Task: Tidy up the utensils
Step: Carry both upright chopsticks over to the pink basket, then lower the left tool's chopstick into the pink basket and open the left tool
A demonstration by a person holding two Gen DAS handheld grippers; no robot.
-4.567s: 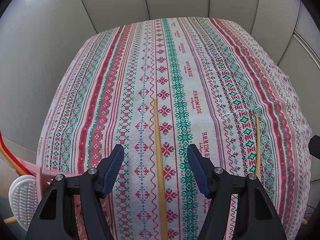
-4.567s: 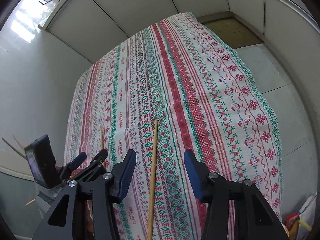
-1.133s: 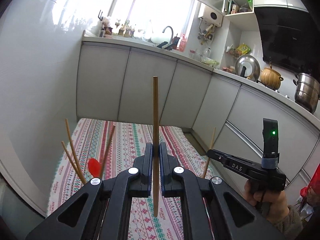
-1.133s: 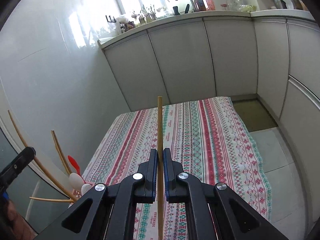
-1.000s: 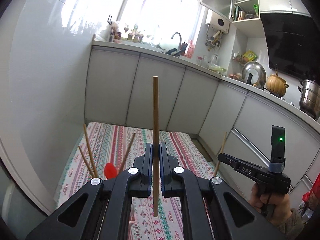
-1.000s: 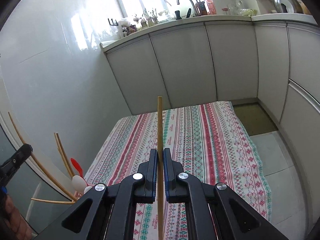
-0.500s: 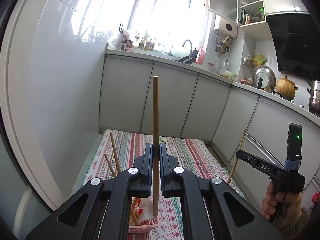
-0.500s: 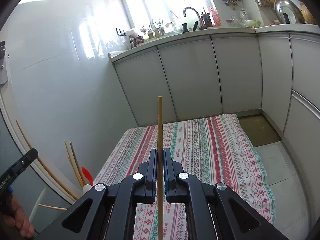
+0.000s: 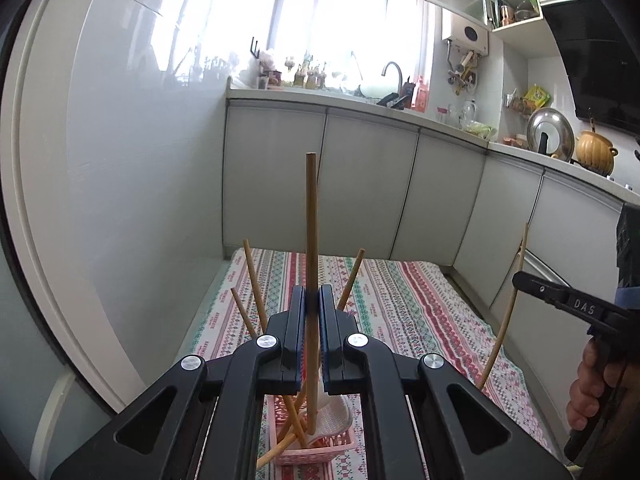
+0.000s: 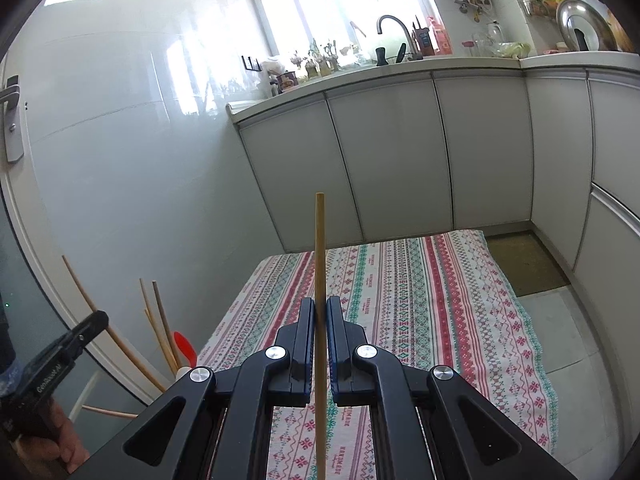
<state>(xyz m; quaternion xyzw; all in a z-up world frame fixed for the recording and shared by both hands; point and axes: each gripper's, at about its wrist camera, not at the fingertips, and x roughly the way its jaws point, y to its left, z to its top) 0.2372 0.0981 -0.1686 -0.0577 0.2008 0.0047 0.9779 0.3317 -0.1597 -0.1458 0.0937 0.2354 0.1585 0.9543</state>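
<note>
While clamped upright in the left gripper (image 9: 311,312), the long wooden chopstick (image 9: 311,240) is held directly above the pink slotted plastic basket (image 9: 316,449).

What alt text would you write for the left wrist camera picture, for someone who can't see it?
A black handheld left gripper is shut on an upright wooden chopstick whose lower end hangs over a pink basket holding more chopsticks, on a table with a patterned cloth. At the right edge, a hand holds a second gripper; kitchen cabinets stand behind.
</note>
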